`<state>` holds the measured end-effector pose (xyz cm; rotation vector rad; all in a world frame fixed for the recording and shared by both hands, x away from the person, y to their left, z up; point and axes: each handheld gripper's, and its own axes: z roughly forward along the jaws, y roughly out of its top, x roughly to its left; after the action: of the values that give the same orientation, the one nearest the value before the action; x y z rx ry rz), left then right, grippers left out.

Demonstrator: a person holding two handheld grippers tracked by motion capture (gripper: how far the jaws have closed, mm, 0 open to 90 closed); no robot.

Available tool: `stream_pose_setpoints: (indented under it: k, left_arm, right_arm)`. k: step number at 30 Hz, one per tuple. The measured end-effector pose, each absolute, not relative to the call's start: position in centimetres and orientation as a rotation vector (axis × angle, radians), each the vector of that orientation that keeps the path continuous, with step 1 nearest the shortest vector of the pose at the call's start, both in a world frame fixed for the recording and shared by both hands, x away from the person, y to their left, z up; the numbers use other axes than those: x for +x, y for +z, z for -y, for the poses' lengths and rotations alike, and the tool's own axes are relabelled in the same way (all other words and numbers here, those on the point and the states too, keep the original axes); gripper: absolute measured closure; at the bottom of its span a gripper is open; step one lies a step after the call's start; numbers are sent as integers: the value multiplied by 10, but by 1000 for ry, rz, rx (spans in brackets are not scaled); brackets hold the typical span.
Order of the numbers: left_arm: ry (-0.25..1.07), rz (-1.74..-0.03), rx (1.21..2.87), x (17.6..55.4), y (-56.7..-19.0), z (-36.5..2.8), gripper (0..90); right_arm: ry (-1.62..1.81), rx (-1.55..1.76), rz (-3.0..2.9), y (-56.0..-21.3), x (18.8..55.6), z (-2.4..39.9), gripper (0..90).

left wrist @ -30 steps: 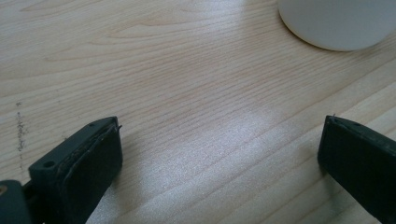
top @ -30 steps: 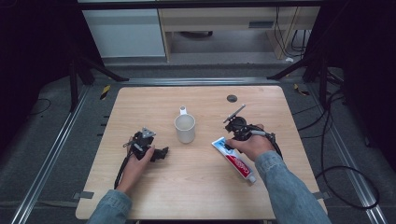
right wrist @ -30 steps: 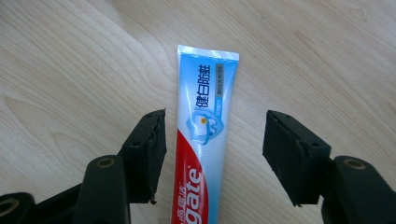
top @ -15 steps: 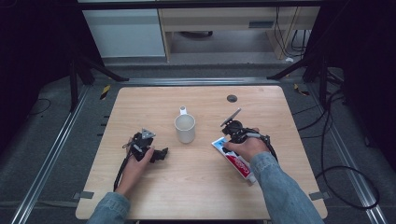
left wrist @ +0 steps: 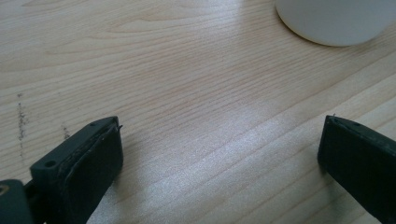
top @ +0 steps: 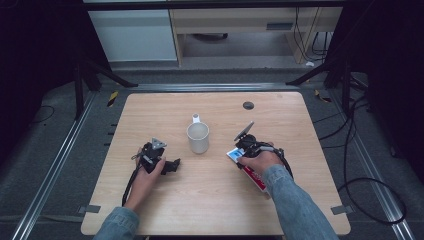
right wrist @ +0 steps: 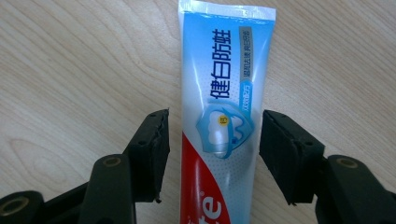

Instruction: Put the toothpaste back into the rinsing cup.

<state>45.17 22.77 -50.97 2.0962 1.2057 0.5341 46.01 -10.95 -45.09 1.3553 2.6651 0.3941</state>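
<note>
Near the desk's right edge, the right gripper (right wrist: 214, 149) straddles, unclenched, a soft, light toothpaste tube (right wrist: 223, 93); grip its flat middle. The left gripper (left wrist: 219, 154) gapes empty.

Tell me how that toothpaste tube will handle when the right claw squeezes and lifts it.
The toothpaste tube looks soft-walled, so it will probably dent and sag slightly. Its glossy skin may slip. Lying flat on the table between the right claw's open jaws, it seems unlikely to roll.
</note>
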Motion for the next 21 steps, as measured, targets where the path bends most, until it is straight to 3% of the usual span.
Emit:
stream_pose_setpoints:
  k: [21]
  left_arm:
    - [532,-1202,2096,452,-510,-228,0]
  right_arm:
    - [346,1403,-2677,-466,470,108,439]
